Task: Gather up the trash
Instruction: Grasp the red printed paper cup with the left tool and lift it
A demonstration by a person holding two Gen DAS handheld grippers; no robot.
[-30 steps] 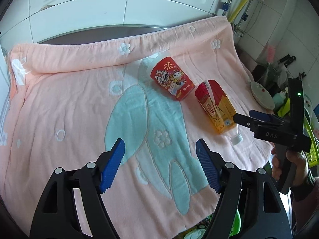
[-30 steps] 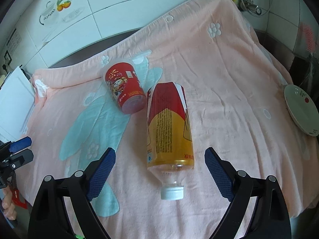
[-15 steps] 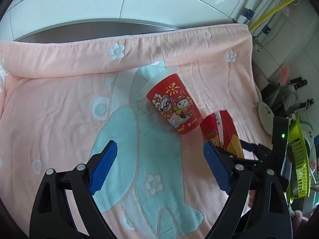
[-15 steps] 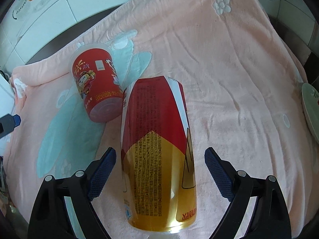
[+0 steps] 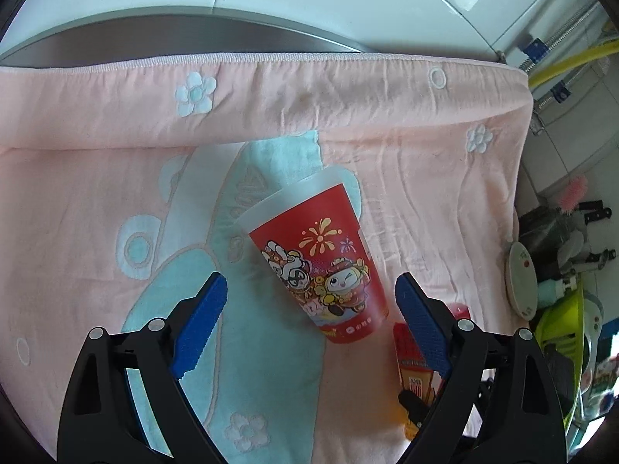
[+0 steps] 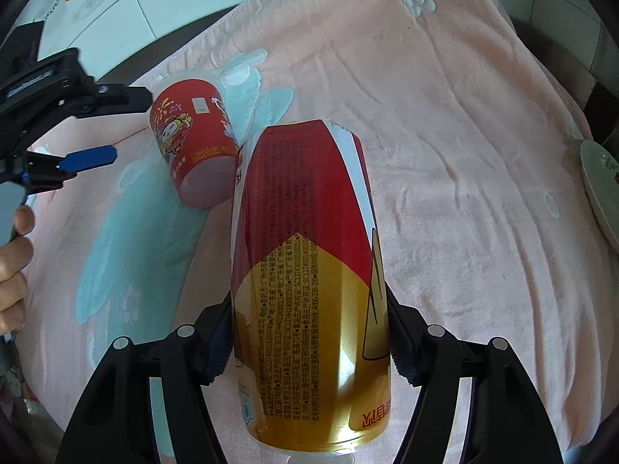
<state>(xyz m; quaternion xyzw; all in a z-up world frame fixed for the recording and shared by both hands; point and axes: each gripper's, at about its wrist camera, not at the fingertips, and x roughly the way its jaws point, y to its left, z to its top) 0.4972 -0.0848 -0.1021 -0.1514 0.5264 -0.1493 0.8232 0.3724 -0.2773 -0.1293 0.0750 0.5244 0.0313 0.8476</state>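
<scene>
A red cartoon-printed plastic cup (image 5: 321, 259) lies on its side on the pink towel (image 5: 96, 178). My left gripper (image 5: 309, 324) is open, its blue pads on either side of the cup's base end, not touching it. A red-and-gold labelled bottle (image 6: 309, 294) lies next to the cup (image 6: 193, 147). My right gripper (image 6: 307, 342) has closed on the bottle's body, pads pressed on both sides. The bottle's top edge shows low in the left wrist view (image 5: 410, 363), partly hidden by my right finger. The left gripper also shows in the right wrist view (image 6: 89, 158).
A steel sink rim (image 5: 154, 34) and white tiled wall lie behind the towel. A small white plate (image 5: 522, 278) and a green rack (image 5: 561, 332) stand off the towel's right edge. The plate also shows in the right wrist view (image 6: 603, 185).
My right gripper moved forward over the bottle and closed on it. My left gripper moved forward and now brackets the cup.
</scene>
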